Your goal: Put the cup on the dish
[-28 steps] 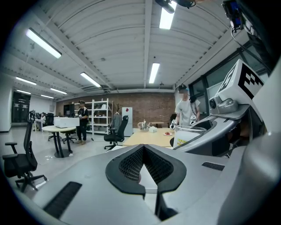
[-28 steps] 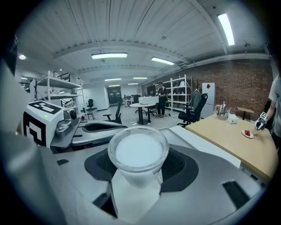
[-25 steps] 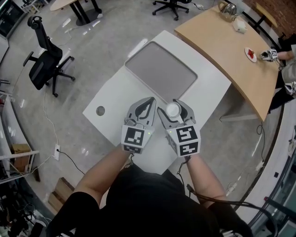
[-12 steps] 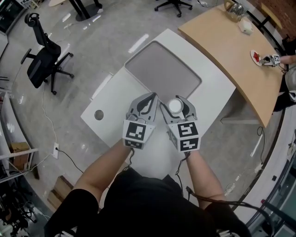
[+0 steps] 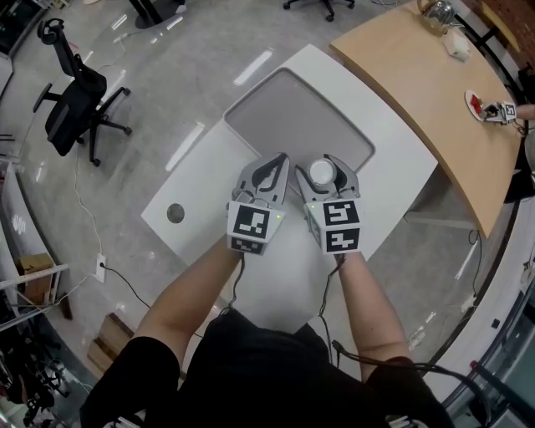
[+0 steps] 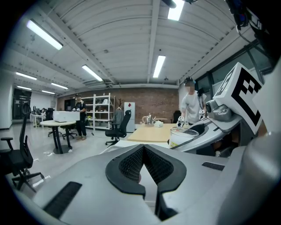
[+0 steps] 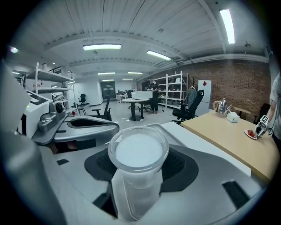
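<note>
A clear plastic cup [image 5: 322, 173] with a white inside stands upright between the jaws of my right gripper [image 5: 324, 172], which is shut on it; the right gripper view shows its round rim [image 7: 138, 151] from close up. Beside it on the left, my left gripper [image 5: 269, 171] is shut with nothing in it, its dark pads [image 6: 131, 163] pressed together. Both grippers hover over the near edge of a grey mat [image 5: 292, 117] on a white table [image 5: 201, 188]. A small white dish [image 5: 476, 104] holding something red lies far right on a wooden table [image 5: 418, 84].
Another person's marked gripper [image 5: 505, 112] rests by the dish. A kettle [image 5: 436, 10] and a white object [image 5: 458, 46] sit at the wooden table's far end. A round hole [image 5: 175, 213] is in the white table's left corner. A black office chair [image 5: 75, 92] stands on the floor to the left.
Both grippers have shifted a little forward together toward the mat, side by side. The right gripper's hold on the cup is the same and the left gripper stays shut.
</note>
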`<state>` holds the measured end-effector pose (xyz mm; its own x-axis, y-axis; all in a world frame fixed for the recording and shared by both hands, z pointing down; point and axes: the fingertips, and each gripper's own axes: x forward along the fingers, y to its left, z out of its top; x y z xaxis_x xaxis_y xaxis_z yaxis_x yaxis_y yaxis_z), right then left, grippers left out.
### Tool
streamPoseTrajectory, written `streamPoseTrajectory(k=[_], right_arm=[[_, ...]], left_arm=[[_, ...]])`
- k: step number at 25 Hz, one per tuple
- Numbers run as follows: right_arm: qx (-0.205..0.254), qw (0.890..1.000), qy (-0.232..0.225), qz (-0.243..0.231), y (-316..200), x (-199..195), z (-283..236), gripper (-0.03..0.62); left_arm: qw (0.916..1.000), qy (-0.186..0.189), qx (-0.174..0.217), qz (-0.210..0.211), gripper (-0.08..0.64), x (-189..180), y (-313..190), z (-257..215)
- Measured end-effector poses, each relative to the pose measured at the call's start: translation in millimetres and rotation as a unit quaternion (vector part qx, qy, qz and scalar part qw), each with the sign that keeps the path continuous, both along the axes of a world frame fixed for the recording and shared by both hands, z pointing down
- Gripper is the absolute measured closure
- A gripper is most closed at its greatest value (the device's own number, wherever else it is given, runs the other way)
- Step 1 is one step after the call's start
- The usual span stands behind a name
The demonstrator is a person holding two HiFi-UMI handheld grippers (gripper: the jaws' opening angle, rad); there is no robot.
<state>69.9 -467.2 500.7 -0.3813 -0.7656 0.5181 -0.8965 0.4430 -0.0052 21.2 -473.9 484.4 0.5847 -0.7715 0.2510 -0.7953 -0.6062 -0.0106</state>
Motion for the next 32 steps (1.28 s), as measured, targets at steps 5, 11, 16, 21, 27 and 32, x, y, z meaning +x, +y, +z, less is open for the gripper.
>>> streamPoseTrajectory(k=[5, 11, 16, 21, 27, 32], right_arm=[[-0.002, 1.000, 0.006, 0.010, -27, 4, 21, 0.353], [0.001, 1.000, 0.008, 0.022, -55, 3, 39, 0.353], [0.005, 0.999, 0.021, 0.031, -80, 13, 50, 0.353], [0.000, 0.999, 0.031, 0.036, -102, 23, 67, 0.353], [-0.009, 0.999, 0.025, 0.039, -115, 13, 81, 0.353], [-0.020, 0.999, 0.022, 0.036, -119, 6, 95, 0.353]], left_arm=[[0.9995, -0.028, 0.011, 0.010, 0.555, 5, -29, 22], [0.9996, -0.029, 0.004, -0.002, 0.555, 7, -55, 42], [0.9999, -0.013, -0.005, -0.009, 0.555, 14, -68, 57], [0.9996, -0.023, -0.002, -0.018, 0.555, 14, -82, 68], [0.9992, -0.033, 0.011, -0.020, 0.555, 8, -94, 74], [0.9994, -0.019, -0.001, -0.028, 0.555, 4, -94, 80]])
